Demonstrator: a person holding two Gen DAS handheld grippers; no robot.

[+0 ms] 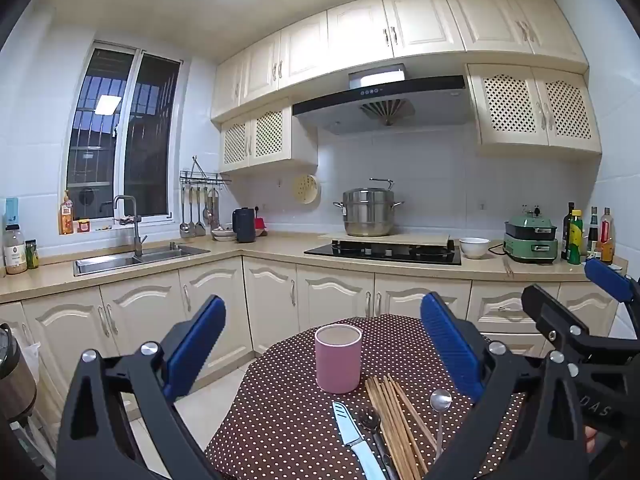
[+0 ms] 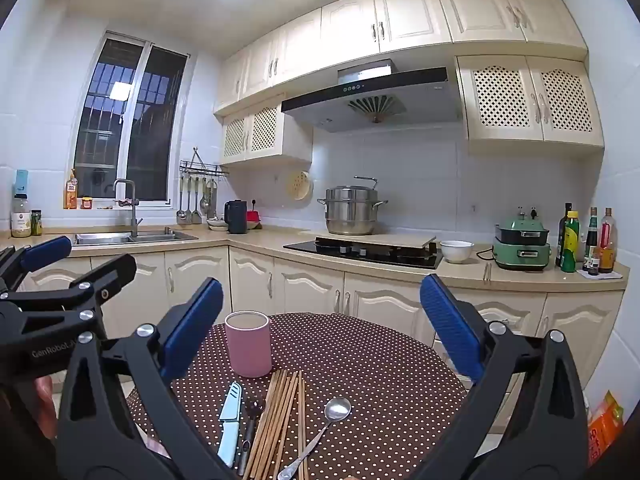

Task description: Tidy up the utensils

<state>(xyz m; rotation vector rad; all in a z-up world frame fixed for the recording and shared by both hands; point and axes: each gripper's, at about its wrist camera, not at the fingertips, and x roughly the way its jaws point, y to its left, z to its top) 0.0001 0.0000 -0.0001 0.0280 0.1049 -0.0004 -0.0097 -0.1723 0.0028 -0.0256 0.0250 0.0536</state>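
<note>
A pink cylindrical cup (image 1: 339, 358) (image 2: 248, 349) stands upright on the round table with a brown polka-dot cloth (image 1: 280, 412) (image 2: 380, 380). In front of it lie a light-blue knife (image 1: 354, 440) (image 2: 231, 420), a dark fork (image 1: 372, 426) (image 2: 251, 420), a bundle of wooden chopsticks (image 1: 394, 424) (image 2: 280, 420) and a metal spoon (image 1: 440, 408) (image 2: 326, 424). My left gripper (image 1: 322, 344) is open and empty above the table. My right gripper (image 2: 320, 324) is open and empty too, beside the left one.
Kitchen counters run behind the table, with a sink (image 1: 132, 260), a hob with a steel pot (image 1: 366, 212), a white bowl (image 1: 474, 247), a green appliance (image 1: 530, 240) and bottles (image 1: 576, 236). A kettle (image 1: 14, 376) stands at the far left.
</note>
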